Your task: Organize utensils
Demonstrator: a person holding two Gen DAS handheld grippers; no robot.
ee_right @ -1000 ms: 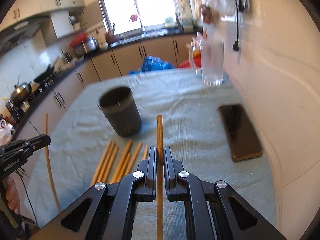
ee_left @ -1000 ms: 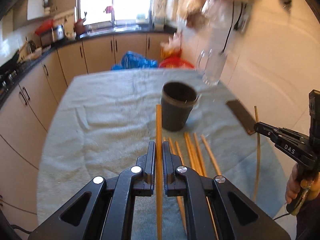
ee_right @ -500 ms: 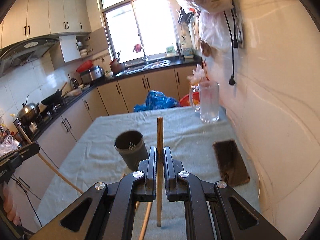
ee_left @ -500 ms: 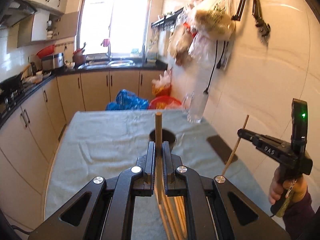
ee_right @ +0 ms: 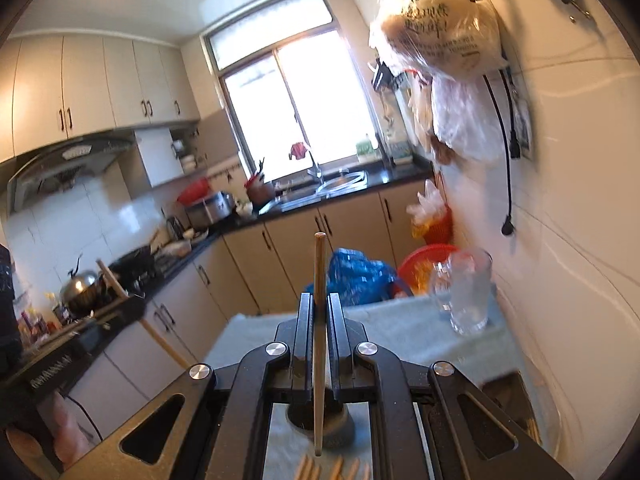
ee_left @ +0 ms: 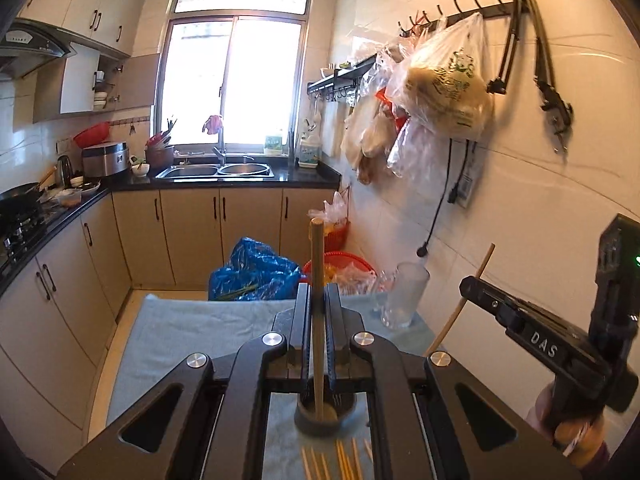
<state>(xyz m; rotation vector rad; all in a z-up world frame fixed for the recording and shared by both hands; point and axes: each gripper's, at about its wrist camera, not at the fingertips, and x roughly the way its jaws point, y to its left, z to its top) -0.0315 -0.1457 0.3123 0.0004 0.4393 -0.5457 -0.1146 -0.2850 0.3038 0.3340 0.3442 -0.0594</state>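
Plainly: right hand-held gripper (ee_left: 466, 286) reads "DAS" | clamps chopstick (ee_left: 460, 312)

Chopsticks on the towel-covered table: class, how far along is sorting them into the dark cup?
Done: nothing shows as standing in the dark cup yet. In hand: the left gripper and right gripper are each shut on one chopstick, raised above the cup. Left: dropping both in, then the loose chopsticks on the towel.
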